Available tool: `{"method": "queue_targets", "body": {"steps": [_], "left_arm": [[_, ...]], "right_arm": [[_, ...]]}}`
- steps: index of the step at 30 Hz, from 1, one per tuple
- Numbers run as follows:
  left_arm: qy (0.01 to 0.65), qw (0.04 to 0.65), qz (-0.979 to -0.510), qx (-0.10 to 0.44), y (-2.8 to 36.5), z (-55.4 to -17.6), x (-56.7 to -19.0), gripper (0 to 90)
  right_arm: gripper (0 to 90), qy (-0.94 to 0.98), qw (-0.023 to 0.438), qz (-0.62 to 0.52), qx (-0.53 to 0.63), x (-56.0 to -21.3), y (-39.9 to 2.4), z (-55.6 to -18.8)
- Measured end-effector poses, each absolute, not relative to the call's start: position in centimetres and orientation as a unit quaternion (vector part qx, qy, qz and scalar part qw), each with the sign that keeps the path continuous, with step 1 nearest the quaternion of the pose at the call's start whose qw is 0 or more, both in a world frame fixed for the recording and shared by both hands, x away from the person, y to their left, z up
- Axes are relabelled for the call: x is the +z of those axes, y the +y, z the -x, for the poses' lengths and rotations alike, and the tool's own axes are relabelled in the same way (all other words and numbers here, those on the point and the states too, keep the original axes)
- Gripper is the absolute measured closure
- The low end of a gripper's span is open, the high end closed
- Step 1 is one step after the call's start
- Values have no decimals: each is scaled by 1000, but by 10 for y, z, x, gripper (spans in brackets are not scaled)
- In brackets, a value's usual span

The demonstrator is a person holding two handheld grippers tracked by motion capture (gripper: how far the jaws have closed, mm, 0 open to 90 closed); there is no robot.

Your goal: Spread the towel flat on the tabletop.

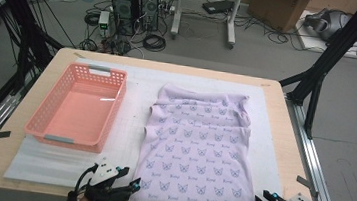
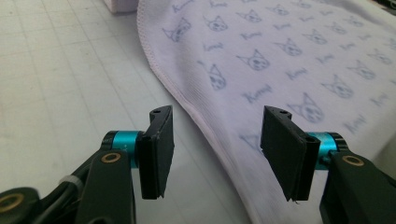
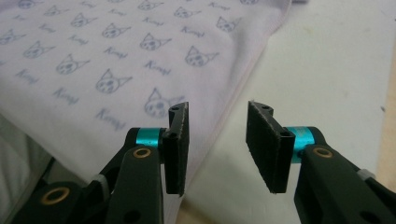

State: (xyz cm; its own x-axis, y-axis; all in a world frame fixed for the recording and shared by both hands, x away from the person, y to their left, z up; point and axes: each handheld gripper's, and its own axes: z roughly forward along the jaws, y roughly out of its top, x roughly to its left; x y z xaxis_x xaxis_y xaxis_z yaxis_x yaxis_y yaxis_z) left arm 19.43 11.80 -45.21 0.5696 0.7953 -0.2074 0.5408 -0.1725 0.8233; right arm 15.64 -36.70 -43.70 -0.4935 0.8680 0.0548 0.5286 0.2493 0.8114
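High view: lilac cat-print garment [image 1: 196,152] lay flat on white mat [image 1: 133,126], near hem at table's front edge; pink basket [image 1: 76,106] to its left, nothing visible inside. Left gripper [image 1: 133,184] sat at near-left corner of the hem, right gripper [image 1: 259,199] at near-right corner. Both claws gaped, nothing pinched.

Step, prob.: set to grab both hem corners for a fold. Next move calls for each claw to straddle its edge, then close.

Left gripper view showed stitched side hem [image 2: 187,100] running between the jaws. Right gripper view showed cloth edge under left jaw, poss. overhanging the table; blurry there.
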Motion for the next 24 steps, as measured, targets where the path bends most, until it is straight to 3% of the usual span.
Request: {"method": "queue_targets", "body": {"steps": [8,10,12,13,24], "left_arm": [[446,447,-761,148,107,-213,-456,490],[435,433,-766,192,104,-208,-458,605],[433,441,-766,177,105,-208,-458,798],[435,436,-768,176,105,-207,-457,862],[424,454,-770,145,118,-178,-454,866]], "right_arm": [[576,772,208,-466,379,-450,-348,-195],[659,773,207,-465,380,-453,-346,-197],[828,772,196,-464,388,-453,-346,-196],[856,775,188,-458,392,-453,-345,-195],[873,781,180,-448,396,-445,-357,-164]]}}
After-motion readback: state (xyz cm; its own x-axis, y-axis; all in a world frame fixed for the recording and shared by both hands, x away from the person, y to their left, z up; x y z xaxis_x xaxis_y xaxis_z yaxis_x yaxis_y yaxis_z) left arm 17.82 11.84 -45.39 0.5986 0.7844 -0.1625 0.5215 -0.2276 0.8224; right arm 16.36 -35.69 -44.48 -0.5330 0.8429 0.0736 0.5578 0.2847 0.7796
